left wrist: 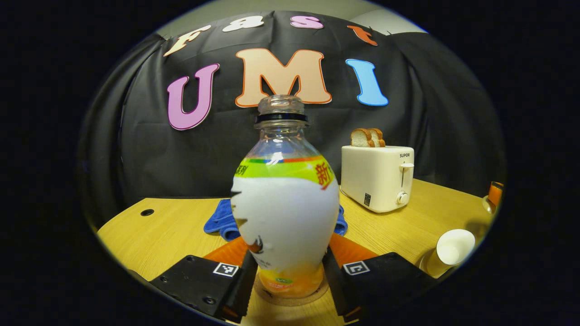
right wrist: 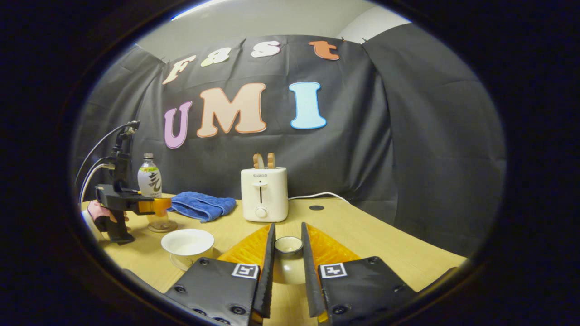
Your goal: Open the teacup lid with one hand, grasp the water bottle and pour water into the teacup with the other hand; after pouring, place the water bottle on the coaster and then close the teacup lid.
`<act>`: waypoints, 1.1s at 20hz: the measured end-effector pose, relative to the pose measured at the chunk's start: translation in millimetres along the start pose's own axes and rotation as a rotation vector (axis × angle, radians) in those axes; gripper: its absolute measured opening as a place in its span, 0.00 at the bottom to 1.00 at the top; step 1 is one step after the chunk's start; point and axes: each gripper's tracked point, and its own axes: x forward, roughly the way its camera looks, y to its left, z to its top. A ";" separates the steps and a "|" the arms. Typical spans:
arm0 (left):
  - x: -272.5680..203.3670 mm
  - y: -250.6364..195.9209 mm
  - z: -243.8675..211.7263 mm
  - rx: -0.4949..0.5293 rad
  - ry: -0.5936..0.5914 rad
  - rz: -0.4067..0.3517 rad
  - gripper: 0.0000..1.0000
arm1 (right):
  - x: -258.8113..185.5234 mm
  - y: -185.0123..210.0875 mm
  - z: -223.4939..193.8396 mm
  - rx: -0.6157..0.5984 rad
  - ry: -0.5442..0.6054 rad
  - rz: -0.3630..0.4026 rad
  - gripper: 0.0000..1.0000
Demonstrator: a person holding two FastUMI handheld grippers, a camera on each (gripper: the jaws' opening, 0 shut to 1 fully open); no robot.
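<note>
A clear water bottle (left wrist: 286, 213) with a white and green label and no cap stands upright on a round coaster (left wrist: 290, 301). My left gripper (left wrist: 287, 253) is shut on its lower body, one finger on each side. In the right gripper view the same bottle (right wrist: 149, 180), left gripper (right wrist: 156, 206) and coaster (right wrist: 159, 227) show at the far left, held by a hand. My right gripper (right wrist: 288, 226) is shut on the cream teacup lid (right wrist: 288, 267), lifted above the table. The white teacup (right wrist: 187, 242) sits open on its saucer, left of the right gripper.
A cream toaster (right wrist: 264, 194) with two bread slices stands at the back of the wooden table (right wrist: 362, 235), its cord trailing right. A blue towel (right wrist: 201, 204) lies between toaster and bottle. The teacup (left wrist: 453, 246) is also at the left gripper view's right edge.
</note>
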 end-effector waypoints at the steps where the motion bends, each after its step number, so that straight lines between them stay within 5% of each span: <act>1: -0.1 -0.7 0.2 0.000 0.002 0.000 0.72 | -0.3 0.0 -0.6 0.000 0.000 0.000 0.35; 8: -10.0 6.5 2.3 -0.041 -0.015 0.014 0.90 | -0.1 0.4 -1.1 -0.001 0.001 0.001 0.35; 14: -30.6 8.8 6.8 -0.046 -0.065 0.034 0.92 | 0.4 1.9 -0.1 0.000 -0.001 -0.004 0.35; 22: -74.5 12.8 14.7 -0.039 -0.156 0.058 0.92 | -4.2 76.1 -3.7 0.000 0.006 0.150 0.36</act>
